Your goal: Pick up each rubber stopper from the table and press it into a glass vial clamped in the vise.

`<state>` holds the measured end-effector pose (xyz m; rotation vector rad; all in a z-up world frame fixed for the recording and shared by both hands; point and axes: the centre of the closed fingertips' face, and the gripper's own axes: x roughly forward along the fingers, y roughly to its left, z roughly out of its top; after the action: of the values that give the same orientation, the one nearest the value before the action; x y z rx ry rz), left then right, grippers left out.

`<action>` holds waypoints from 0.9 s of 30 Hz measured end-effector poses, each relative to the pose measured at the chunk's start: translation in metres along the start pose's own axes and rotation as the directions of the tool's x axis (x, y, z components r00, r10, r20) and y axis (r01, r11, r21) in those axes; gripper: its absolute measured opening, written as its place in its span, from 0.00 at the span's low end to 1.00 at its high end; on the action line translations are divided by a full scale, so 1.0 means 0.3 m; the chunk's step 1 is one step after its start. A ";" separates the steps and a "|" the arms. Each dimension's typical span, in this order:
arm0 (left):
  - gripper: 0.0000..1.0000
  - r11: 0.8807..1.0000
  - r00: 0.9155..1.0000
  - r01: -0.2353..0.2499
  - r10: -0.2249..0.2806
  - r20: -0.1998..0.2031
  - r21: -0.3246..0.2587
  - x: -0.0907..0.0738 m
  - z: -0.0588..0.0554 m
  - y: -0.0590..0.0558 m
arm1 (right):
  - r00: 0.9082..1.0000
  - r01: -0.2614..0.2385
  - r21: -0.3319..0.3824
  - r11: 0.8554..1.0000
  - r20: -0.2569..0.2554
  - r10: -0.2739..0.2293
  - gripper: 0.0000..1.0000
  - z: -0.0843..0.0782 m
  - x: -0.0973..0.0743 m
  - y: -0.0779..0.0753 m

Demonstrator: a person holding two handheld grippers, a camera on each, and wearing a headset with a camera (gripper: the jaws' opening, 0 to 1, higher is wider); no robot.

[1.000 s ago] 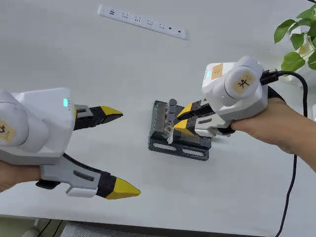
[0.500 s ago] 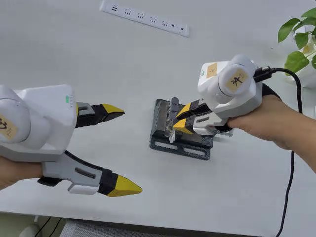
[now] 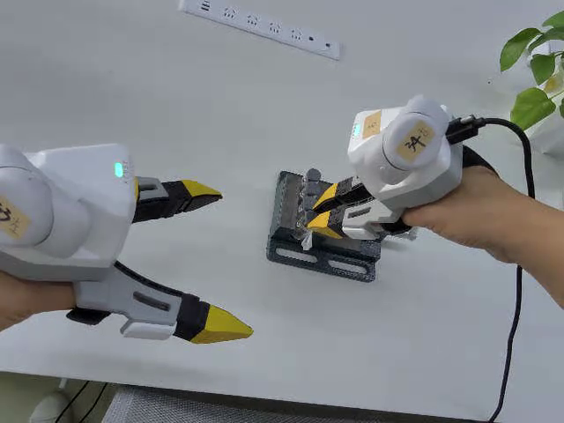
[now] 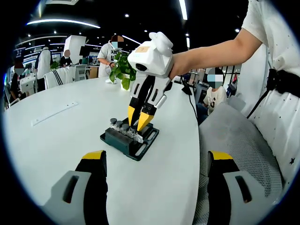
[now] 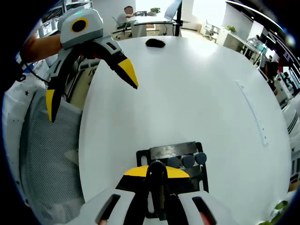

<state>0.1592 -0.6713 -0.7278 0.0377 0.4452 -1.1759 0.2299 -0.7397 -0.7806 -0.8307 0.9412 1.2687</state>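
Head view shows the left gripper (image 3: 231, 260) wide open and empty, and the right gripper (image 3: 322, 210) over the vise (image 3: 322, 262). Left gripper view has stoppered vials (image 4: 119, 125) standing in it. Right gripper view shows the jaws pinching a rubber stopper (image 5: 156, 168) at the row's end.

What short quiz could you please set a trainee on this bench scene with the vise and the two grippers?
1. True or false: the left gripper is shut on a stopper.
2. Where is the right gripper working? A) at the black metal vise; B) on the power strip; C) at the potted plant.
3. In the right gripper view, how many dark round rubber stoppers stand in the vise beside the one between that gripper's fingers?

Key: 1. False: its fingers are wide apart and empty. 2. A. 3. Three.
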 end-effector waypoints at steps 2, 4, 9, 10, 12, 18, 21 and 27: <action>0.88 1.000 1.000 0.000 0.000 0.001 0.000 0.000 0.000 0.000 | 1.000 -0.001 0.003 1.000 0.001 0.001 0.07 0.000 -0.001 0.000; 0.88 1.000 1.000 -0.001 0.001 0.000 -0.003 -0.001 -0.002 0.002 | 1.000 -0.003 -0.001 1.000 -0.003 0.003 0.07 0.001 0.001 0.000; 0.88 1.000 1.000 -0.001 0.001 -0.001 -0.004 -0.002 -0.003 0.004 | 1.000 -0.007 0.000 1.000 -0.008 0.007 0.07 0.000 0.003 0.000; 0.88 1.000 1.000 -0.002 0.002 -0.003 -0.003 -0.002 -0.004 0.005 | 1.000 -0.010 0.000 1.000 -0.010 0.010 0.07 0.001 0.005 0.000; 0.88 1.000 1.000 -0.002 0.002 -0.001 -0.005 -0.002 -0.004 0.007 | 1.000 -0.012 -0.001 1.000 -0.013 0.012 0.06 0.000 0.005 -0.001; 0.88 1.000 1.000 -0.002 0.002 0.001 -0.006 0.000 -0.003 0.010 | 1.000 -0.018 -0.001 1.000 -0.024 0.018 0.06 0.001 0.007 -0.001; 0.87 1.000 1.000 -0.001 0.001 0.000 -0.007 0.002 -0.005 0.010 | 0.999 -0.017 -0.006 1.000 -0.032 0.017 0.06 0.000 0.009 0.000; 0.87 1.000 1.000 0.000 0.000 0.004 -0.010 0.006 -0.004 0.009 | 0.999 -0.012 -0.014 1.000 -0.047 0.011 0.06 -0.001 0.009 -0.002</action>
<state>0.1618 -0.6715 -0.7300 0.0271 0.4476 -1.1739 0.2306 -0.7388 -0.7832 -0.8706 0.9765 1.2722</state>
